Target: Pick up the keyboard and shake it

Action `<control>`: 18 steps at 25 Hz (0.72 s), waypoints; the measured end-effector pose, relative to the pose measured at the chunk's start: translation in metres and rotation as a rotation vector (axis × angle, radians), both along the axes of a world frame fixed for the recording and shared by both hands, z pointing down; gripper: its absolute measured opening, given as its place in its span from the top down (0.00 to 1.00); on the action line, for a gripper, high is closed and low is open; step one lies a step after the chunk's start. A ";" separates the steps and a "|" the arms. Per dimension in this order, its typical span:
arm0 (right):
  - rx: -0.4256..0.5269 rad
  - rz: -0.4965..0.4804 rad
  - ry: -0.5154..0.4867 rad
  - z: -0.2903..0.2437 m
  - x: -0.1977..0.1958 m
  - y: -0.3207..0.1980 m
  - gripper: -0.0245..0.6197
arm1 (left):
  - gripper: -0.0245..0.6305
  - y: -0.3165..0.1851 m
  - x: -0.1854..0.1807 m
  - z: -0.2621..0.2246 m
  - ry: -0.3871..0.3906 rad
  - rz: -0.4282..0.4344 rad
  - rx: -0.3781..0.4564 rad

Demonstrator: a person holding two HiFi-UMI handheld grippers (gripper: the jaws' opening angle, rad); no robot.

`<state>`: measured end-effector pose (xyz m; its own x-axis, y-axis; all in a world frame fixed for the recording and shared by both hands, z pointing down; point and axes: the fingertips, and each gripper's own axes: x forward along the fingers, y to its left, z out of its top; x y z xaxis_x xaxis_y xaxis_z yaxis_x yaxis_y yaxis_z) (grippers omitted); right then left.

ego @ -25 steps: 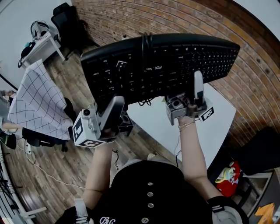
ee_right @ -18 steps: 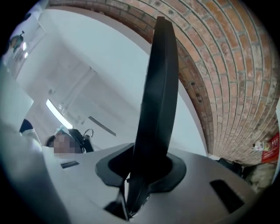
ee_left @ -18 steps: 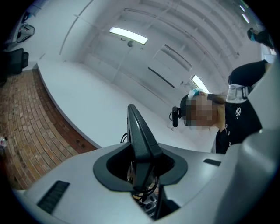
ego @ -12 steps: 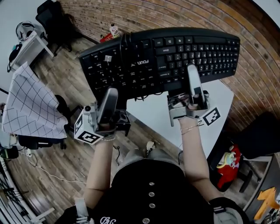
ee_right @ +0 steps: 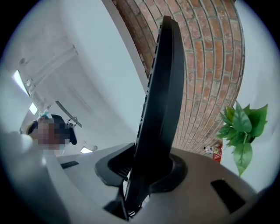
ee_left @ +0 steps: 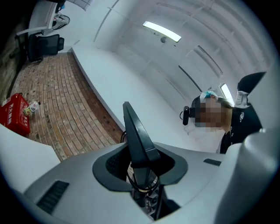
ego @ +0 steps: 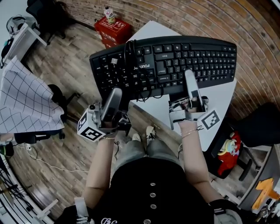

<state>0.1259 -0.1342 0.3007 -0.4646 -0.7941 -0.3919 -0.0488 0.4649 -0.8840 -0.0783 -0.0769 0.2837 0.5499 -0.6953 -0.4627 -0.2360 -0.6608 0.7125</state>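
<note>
You have one keyboard [ego: 166, 61] and two grippers on it, one in each hand. Around you there is one white table [ego: 221, 98] and one red box [ego: 114, 30] on the floor beyond it, with one small bottle [ego: 108, 13] on top. One checked cloth [ego: 26, 105] lies off to your left, and one leafy plant [ee_right: 243, 127] shows in the right gripper view. One black cable [ego: 129, 50] is looped round the keyboard towards its left end, with slack hanging under the near edge. Each gripper carries a cube: one marker cube [ego: 89, 129] on the left, one marker cube [ego: 211, 119] on the right.

The keyboard is up in the air with its keys facing you. Its right part is over the table and its left end is out over the wooden floor.

Your left gripper [ego: 116, 94] is clamped on the near edge, about a third of the way in from the left end. One finger lies on the keys and the other is under the board, hidden from the head view. In the left gripper view the board's edge stands wedged between the jaws.

Your right gripper [ego: 189, 78] grasps the near edge right of the middle, again with one finger on the keys and one below. Its jaws have just been opening a little, but the keyboard stands edge-on between them and they press on it.
</note>
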 end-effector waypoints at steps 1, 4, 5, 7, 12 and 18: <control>-0.024 0.001 0.004 0.007 0.000 0.004 0.79 | 0.79 0.003 0.000 0.007 0.001 0.003 -0.019; -0.108 0.005 0.008 0.033 0.001 0.019 0.79 | 0.79 0.015 0.001 0.029 0.000 0.012 -0.086; -0.138 0.008 0.007 0.043 0.000 0.024 0.79 | 0.79 0.018 0.001 0.037 0.000 0.014 -0.111; -0.197 0.007 0.003 0.063 -0.001 0.033 0.79 | 0.79 0.025 -0.001 0.052 -0.002 0.020 -0.156; -0.333 0.009 0.015 0.109 -0.002 0.059 0.80 | 0.79 0.043 -0.002 0.093 -0.006 0.037 -0.271; -0.519 0.003 0.080 0.160 -0.008 0.081 0.78 | 0.78 0.064 -0.010 0.140 0.046 0.014 -0.441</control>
